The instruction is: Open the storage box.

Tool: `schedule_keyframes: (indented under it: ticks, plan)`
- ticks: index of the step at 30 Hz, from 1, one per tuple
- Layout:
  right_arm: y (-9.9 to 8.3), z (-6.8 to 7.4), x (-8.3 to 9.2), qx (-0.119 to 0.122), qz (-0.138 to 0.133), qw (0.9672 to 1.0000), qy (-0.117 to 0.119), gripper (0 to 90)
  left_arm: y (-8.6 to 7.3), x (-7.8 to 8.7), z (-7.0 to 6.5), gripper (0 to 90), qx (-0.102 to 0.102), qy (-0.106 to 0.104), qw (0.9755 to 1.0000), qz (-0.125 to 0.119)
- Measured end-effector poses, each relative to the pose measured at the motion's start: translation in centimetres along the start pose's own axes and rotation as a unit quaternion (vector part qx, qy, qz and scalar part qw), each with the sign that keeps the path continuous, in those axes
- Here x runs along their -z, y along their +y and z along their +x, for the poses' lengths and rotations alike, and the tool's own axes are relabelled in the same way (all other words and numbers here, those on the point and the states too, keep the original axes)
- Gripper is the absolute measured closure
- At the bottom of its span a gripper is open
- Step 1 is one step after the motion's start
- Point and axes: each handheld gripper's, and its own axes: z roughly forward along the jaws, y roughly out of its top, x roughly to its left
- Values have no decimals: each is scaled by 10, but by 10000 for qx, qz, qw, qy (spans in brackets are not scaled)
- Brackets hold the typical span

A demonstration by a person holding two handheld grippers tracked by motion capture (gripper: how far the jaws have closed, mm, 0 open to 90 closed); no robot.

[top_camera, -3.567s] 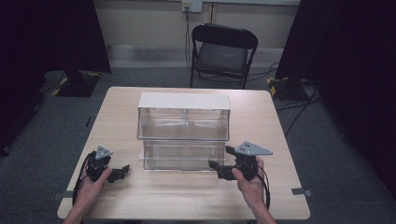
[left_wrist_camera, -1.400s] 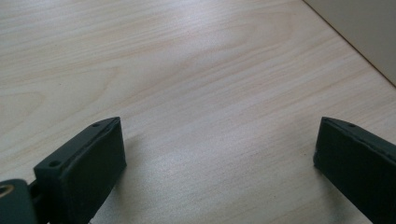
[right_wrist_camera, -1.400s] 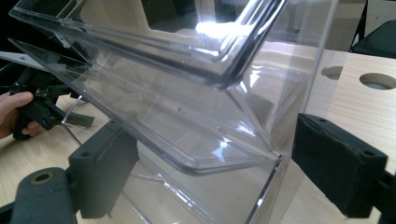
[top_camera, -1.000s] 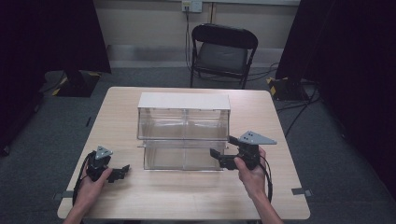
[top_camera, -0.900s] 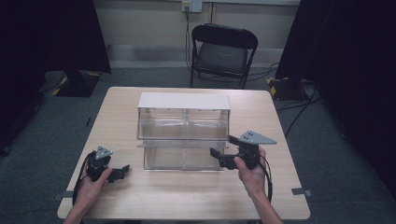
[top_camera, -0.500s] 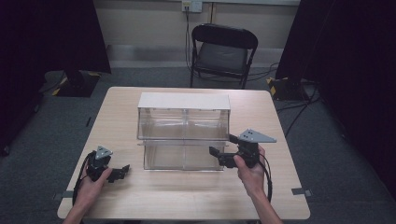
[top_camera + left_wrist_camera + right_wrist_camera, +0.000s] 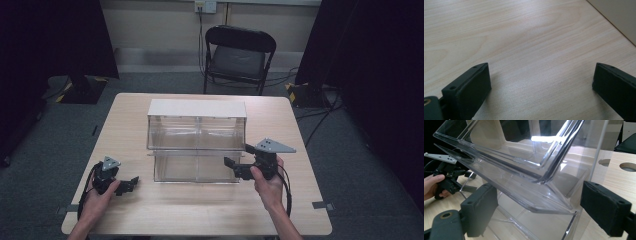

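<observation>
Clear plastic bin (image 7: 197, 142) mid-table, grippers flanking.
Right gripper (image 7: 239, 161), jaws wide, seemingly touches its right corner; left gripper (image 7: 129, 184) rests wide, empty, near-left.

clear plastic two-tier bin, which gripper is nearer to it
Right. The right gripper is at the clear plastic two-tier bin's lower front corner; the left gripper rests apart on the table.

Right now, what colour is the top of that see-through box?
White; the box's lid shows best from the high view.

Tabletop (image 7: 200, 210) centre blocked by clear box (image 7: 196, 141). Bare strip left along near edge. Right claw (image 7: 239, 161) hemmed against box's right corner.
</observation>
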Motion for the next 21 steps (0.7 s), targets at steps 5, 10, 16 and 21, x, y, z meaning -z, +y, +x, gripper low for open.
schedule_keyframes:
  ticks: [5,10,16,21]
  plan:
    - [0,0,0,-2,2,10000,4,138,0,0,0,13,-11,-6,10000,3]
    - [0,0,0,5,-2,10000,2,138,0,0,0,13,-7,-3,10000,3]
    - [0,0,0,5,-12,10000,5,138,0,0,0,13,-9,-3,10000,3]
    - [0,0,0,21,-12,10000,9,138,0,0,0,13,-9,-3,10000,3]
